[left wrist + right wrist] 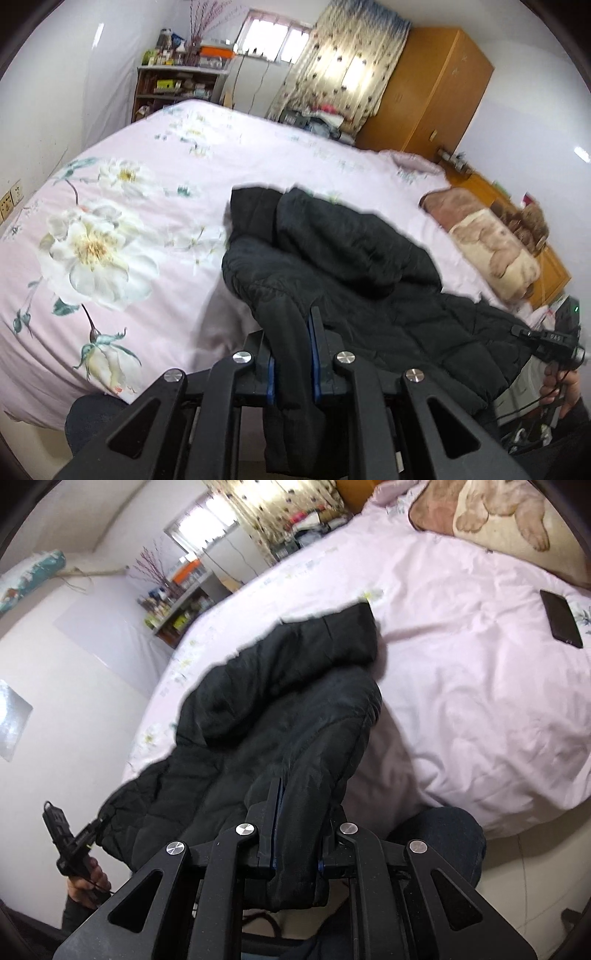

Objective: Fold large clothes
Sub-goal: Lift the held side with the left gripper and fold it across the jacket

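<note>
The left gripper (291, 354) is pinching a fold of the black quilted jacket (351, 258) between nearly closed jaws at lower center. The right gripper (295, 834) is likewise clamping the jacket's edge. The jacket is draping from both grippers up onto the pink floral duvet (147, 206), center frame. A phone (560, 618) is lying on the duvet at upper right.

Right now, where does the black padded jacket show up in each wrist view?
Left wrist: the black padded jacket fills centre to lower right, clamped in the left gripper.
Right wrist: it runs from centre to lower left, clamped in the right gripper.
Shared landmark: the bear-print pillow on the bed.
</note>
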Demonstrator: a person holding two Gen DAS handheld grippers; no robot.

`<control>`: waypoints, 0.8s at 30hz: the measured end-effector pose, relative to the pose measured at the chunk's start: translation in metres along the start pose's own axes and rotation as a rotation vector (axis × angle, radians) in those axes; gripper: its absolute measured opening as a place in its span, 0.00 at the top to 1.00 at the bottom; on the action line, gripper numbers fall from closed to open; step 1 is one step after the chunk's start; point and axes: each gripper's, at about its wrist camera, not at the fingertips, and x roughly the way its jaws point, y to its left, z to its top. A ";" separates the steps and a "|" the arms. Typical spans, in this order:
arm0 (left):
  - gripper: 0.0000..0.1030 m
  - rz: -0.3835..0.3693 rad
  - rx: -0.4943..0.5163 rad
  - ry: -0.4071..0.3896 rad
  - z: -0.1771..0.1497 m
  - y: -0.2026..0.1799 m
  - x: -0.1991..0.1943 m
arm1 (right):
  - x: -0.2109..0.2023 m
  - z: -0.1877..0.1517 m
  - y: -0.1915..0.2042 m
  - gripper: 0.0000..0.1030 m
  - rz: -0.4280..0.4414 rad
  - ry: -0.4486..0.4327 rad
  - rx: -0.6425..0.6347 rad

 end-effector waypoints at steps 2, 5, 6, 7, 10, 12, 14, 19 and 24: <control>0.86 -0.021 -0.022 -0.028 0.005 0.000 -0.007 | -0.014 0.002 0.005 0.87 0.028 -0.044 0.009; 0.86 -0.048 -0.062 -0.070 0.013 0.003 -0.020 | -0.026 0.008 0.017 0.87 0.068 -0.108 0.025; 0.86 -0.062 -0.080 -0.080 0.016 0.005 -0.023 | -0.030 0.010 0.019 0.87 0.075 -0.126 0.028; 0.86 -0.072 -0.093 -0.087 0.021 0.007 -0.024 | -0.031 0.011 0.021 0.87 0.080 -0.137 0.032; 0.86 -0.064 -0.098 -0.094 0.030 0.009 -0.017 | -0.027 0.024 0.024 0.87 0.090 -0.152 0.043; 0.86 -0.069 -0.116 -0.091 0.038 0.011 -0.007 | -0.020 0.034 0.025 0.87 0.089 -0.149 0.058; 0.86 -0.067 -0.117 -0.096 0.049 0.011 0.002 | -0.012 0.049 0.027 0.87 0.095 -0.152 0.059; 0.86 -0.068 -0.126 -0.114 0.093 0.009 0.033 | 0.007 0.093 0.035 0.87 0.097 -0.168 0.048; 0.86 -0.060 -0.140 -0.109 0.136 0.009 0.079 | 0.041 0.144 0.040 0.87 0.069 -0.176 0.047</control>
